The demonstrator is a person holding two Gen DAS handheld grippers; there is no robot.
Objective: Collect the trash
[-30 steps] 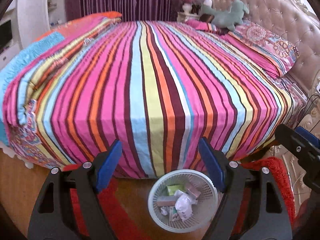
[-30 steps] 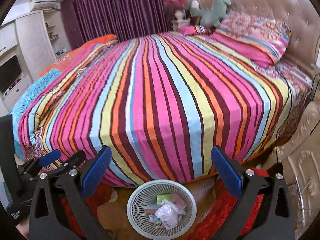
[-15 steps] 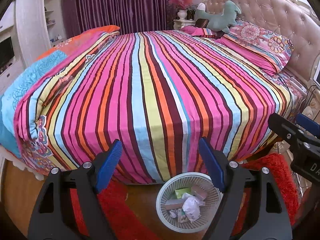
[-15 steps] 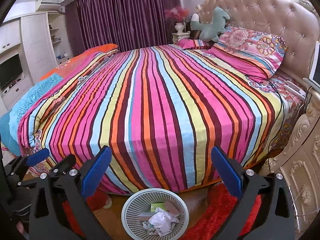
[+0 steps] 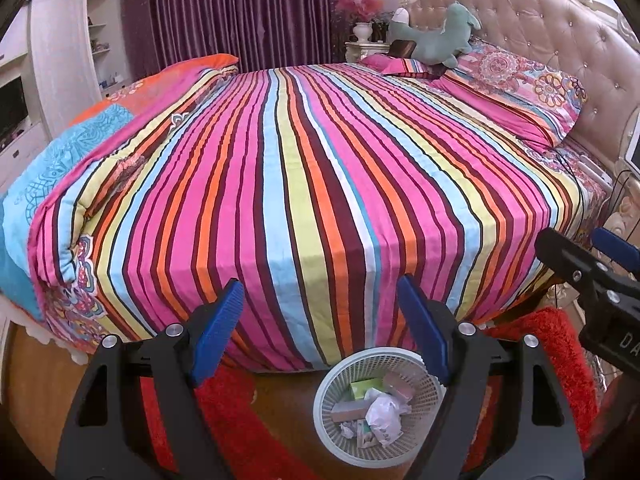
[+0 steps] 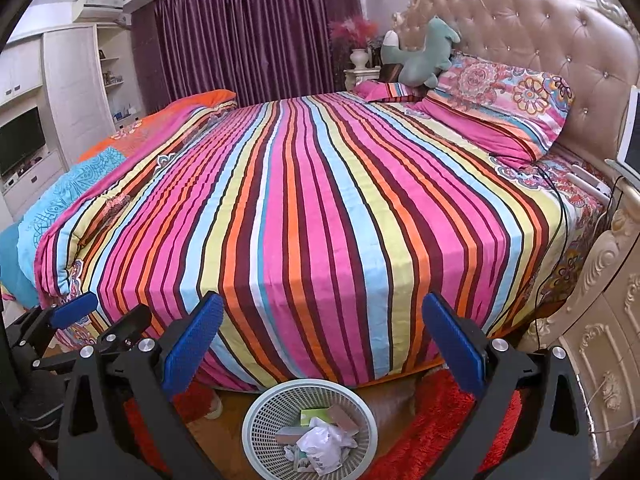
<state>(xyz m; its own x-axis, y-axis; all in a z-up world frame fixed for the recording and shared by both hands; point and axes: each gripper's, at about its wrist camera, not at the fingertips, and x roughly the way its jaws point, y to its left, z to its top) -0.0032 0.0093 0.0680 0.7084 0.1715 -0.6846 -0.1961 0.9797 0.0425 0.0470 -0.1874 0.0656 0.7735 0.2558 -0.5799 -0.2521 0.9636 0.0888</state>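
Left wrist view: the left gripper [image 5: 320, 328] hangs with its jaws apart and nothing between them, above a white mesh wastebasket [image 5: 332, 384] at the lower centre, placed at the foot of a striped bed [image 5: 320, 168]. Crumpled paper and small boxes [image 5: 376, 408] lie inside, so collecting looks complete. The right gripper [image 6: 320, 344] is likewise spread and empty.

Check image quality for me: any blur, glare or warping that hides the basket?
Left wrist view: sharp, evenly lit, strong fisheye bowing of the bed; the white basket is partly cut by one finger. Right wrist view: equally sharp, no glare; basket unobstructed, dark vignette at the corners.
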